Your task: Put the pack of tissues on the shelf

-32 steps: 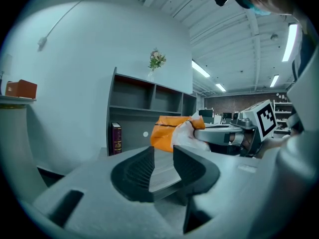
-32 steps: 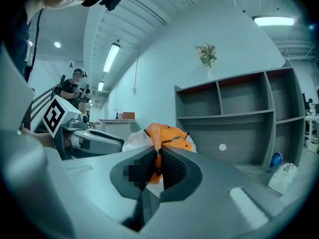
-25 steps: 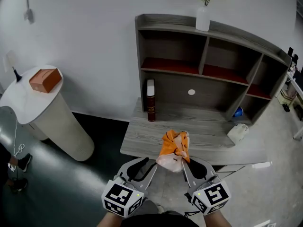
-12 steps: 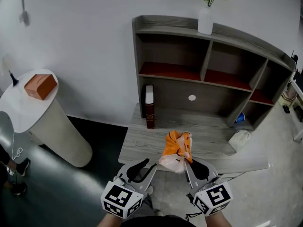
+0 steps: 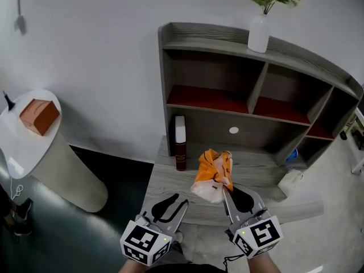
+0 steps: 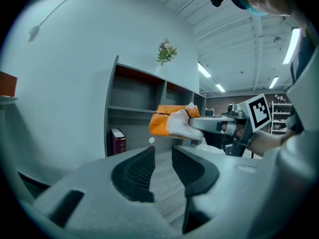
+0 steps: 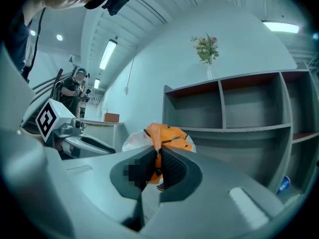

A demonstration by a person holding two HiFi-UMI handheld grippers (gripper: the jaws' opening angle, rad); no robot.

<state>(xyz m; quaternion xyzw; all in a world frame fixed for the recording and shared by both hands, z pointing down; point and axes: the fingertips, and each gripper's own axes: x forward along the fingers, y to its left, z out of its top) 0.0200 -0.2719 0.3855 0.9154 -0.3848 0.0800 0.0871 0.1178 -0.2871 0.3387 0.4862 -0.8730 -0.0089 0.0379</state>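
Note:
The pack of tissues (image 5: pixel 212 174), orange and white and crumpled, hangs over the grey desk top (image 5: pixel 170 178) in front of the shelf unit (image 5: pixel 244 98). My right gripper (image 5: pixel 224 191) is shut on the pack's near end; in the right gripper view the orange wrapper (image 7: pixel 167 136) sticks out past that gripper (image 7: pixel 158 152). My left gripper (image 5: pixel 173 201) hovers to the left of the pack, apart from it. Its jaws have just been closing a little and stand open with nothing between them (image 6: pixel 163 151). The left gripper view shows the pack (image 6: pixel 172 121) held level by the right gripper (image 6: pixel 219 126).
A dark red book (image 5: pixel 180 134) stands upright at the desk's back left. A white vase (image 5: pixel 259 32) with flowers tops the shelf unit. A white jug (image 5: pixel 290 181) and a blue object (image 5: pixel 293 153) sit at the right. A round white table (image 5: pixel 23 147) carries an orange box (image 5: pixel 38 116).
Both grippers have moved forward toward the shelf unit, the right one carrying the pack slightly higher. The shelf now looks nearer and the pack hangs over the desk top.

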